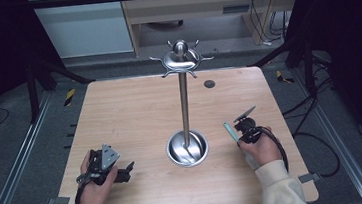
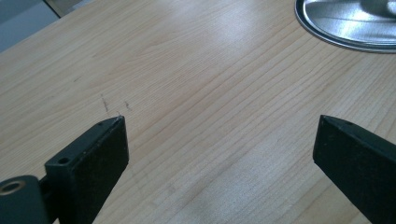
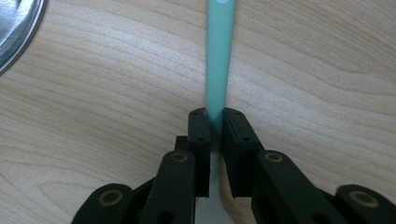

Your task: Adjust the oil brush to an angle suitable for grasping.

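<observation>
Two hands work at a square, pale wooden table (image 1: 135, 116) with rounded corners and fine straight grain, seen from above. At its middle stands a shiny metal stand (image 1: 185, 106): a round, dished base near the person, a slim upright pole, and a domed top with short curved hooks reaching outward.

On the left, the person's left hand (image 1: 93, 191) rests on the table near the front edge, fingers wrapped around the left gripper (image 1: 125, 170), which lies low and points right, towards the stand's base. A grey three-cornered plate sits on top of it. In the left gripper view its two flat, matt black jaws stand wide apart with bare wood between them, and the rim of the base (image 2: 345, 23) shows at the upper right.

On the right, the person's right hand (image 1: 259, 147), in a cream sleeve, holds the right gripper (image 1: 240, 131) just right of the stand's base, pointing away from the person. In the right gripper view (image 3: 215, 122) its black jaws are closed on a thin, smooth, mint-green handle (image 3: 218, 51) that runs straight ahead over the wood. From above, the handle's pale green end (image 1: 230, 129) lies between the gripper and the base, apart from the base.
</observation>
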A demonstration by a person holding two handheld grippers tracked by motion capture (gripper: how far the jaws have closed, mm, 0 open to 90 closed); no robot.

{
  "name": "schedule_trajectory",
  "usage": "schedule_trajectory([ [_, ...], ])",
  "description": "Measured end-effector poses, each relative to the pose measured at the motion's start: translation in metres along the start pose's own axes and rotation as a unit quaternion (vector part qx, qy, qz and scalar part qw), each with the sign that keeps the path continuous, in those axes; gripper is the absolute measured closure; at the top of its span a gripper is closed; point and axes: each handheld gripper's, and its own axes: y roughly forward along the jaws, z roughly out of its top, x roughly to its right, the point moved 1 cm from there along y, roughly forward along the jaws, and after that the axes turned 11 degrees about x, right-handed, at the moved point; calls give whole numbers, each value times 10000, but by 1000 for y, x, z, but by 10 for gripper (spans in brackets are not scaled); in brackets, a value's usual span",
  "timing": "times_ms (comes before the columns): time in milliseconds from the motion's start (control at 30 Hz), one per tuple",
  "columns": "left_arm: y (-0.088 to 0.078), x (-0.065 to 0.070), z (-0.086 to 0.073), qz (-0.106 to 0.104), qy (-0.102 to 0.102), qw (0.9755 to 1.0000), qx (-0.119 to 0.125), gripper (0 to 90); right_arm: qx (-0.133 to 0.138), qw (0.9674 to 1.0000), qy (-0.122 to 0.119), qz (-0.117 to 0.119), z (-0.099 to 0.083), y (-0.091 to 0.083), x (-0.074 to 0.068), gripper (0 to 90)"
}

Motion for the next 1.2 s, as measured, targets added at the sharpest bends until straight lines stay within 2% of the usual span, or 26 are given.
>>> schedule_trajectory([
  [67,0,0,0,-2,0,10000,2,30,47,9999,56,104,1,-4,-1,827],
  [200,0,0,0,0,-2,10000,3,30,158,9998,48,79,3,-10,0,828],
  [367,0,0,0,7,0,10000,8,30,309,9994,3,156,5,-19,1,828],
  [467,0,0,0,12,14,10000,-5,30,657,9977,-8,150,8,-31,3,828],
  [533,0,0,0,12,12,10000,-2,30,686,9975,19,151,9,-33,3,828],
  [567,0,0,0,15,4,10000,7,30,794,9967,-21,148,9,-36,4,828],
  [600,0,0,0,14,5,10000,6,30,853,9962,35,158,10,-39,4,828],
  [700,0,0,0,4,1,10000,10,30,961,9952,32,174,11,-44,5,828],
  [800,0,0,0,10,2,10000,6,30,1279,9917,20,161,12,-54,10,828],
  [867,0,0,0,5,8,10000,-4,30,1357,9906,33,171,12,-57,10,828],
  [933,0,0,0,2,0,10000,4,30,1589,9872,21,162,13,-68,12,828],
  [967,0,0,0,4,0,10000,7,30,1589,9872,21,162,13,-68,12,828],
  [1000,0,0,0,4,1,10000,5,30,1727,9849,13,130,14,-75,13,828],
  [1033,0,0,0,3,4,10000,0,30,1727,9849,13,130,14,-75,13,828],
  [1133,0,0,0,19,2,10000,1,30,1924,9812,31,163,15,-84,14,828],
  [1167,0,0,0,20,-4,10000,6,30,2046,9787,5,149,16,-89,15,828],
  [1200,0,0,0,20,-3,10000,3,30,2046,9787,5,149,16,-89,15,828],
])
